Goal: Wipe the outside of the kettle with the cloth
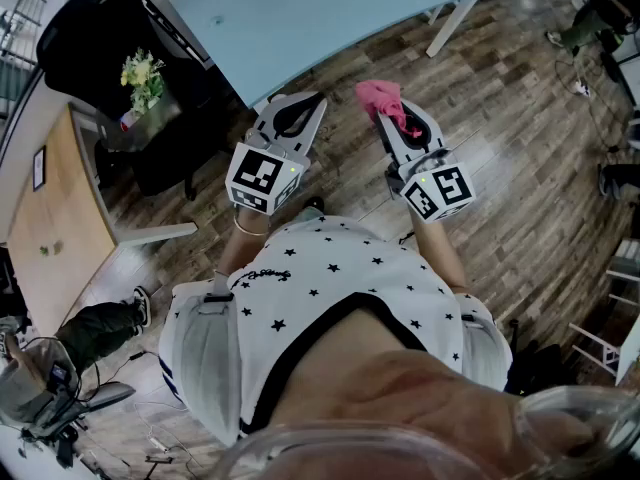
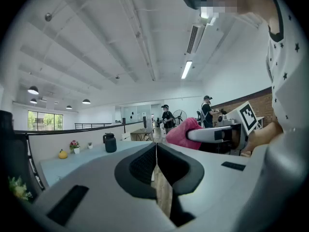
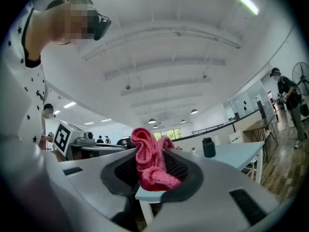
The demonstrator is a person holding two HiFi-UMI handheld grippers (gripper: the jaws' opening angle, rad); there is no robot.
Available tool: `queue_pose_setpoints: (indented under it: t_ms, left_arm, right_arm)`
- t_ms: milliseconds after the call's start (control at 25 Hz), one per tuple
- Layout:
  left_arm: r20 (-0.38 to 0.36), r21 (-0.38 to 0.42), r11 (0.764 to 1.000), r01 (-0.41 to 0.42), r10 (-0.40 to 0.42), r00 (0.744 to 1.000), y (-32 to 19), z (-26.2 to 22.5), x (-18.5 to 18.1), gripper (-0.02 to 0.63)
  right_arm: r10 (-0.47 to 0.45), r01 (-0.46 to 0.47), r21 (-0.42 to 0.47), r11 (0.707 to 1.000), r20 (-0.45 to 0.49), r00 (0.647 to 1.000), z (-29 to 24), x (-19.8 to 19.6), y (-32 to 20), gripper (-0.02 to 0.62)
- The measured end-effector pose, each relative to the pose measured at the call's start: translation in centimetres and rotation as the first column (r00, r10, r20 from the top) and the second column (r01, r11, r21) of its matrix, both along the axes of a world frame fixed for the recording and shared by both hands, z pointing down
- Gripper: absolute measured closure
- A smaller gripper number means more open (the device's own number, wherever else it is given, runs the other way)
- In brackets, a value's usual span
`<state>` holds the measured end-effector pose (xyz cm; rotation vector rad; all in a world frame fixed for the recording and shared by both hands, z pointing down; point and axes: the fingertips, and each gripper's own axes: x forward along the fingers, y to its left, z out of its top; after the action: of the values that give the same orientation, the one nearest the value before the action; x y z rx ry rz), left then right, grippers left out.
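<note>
Now the right gripper [image 3: 153, 153] pinches the soft, light pink cloth [image 3: 148, 170]; the left gripper [image 2: 156, 151] is closed and empty. The hard black kettle [image 2: 110, 142] at middle left looks best held by its handle.

The left gripper [image 1: 304, 108] and the right gripper [image 1: 398, 118] are held side by side in front of the person's body, apart from each other, both pointing toward the table [image 1: 330, 18] that lies just ahead of them. The cloth [image 1: 384, 99] sits between the right gripper's jaws and sticks out past their tips. The kettle [image 2: 110, 142] stands on the table, well apart from both grippers. A bunch of flowers [image 1: 143, 76] lies left of the table.
</note>
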<state>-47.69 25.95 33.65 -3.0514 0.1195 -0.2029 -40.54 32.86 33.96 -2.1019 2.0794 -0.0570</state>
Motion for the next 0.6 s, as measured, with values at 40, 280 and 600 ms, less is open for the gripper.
queue_pose_setpoints:
  t_ms: [40, 280, 600]
  left_arm:
    - [0.002, -0.001, 1.0, 0.0, 0.0, 1.0, 0.2, 0.0, 0.2, 0.577]
    - [0.004, 0.004, 1.0, 0.002, -0.002, 1.0, 1.1, 0.0, 1.5, 0.577]
    - [0.014, 0.018, 0.999, -0.036, 0.035, 0.999, 3.4, 0.4, 3.3, 0.577]
  right_arm:
    - [0.0, 0.0, -0.001, 1.0, 0.001, 1.0, 0.0, 0.2, 0.2, 0.495]
    - [0.013, -0.013, 0.008, 1.0, 0.007, 1.0, 0.0, 1.5, 1.2, 0.495]
    - [0.053, -0.055, 0.029, 0.998, 0.057, 0.997, 0.4, 3.3, 4.1, 0.494]
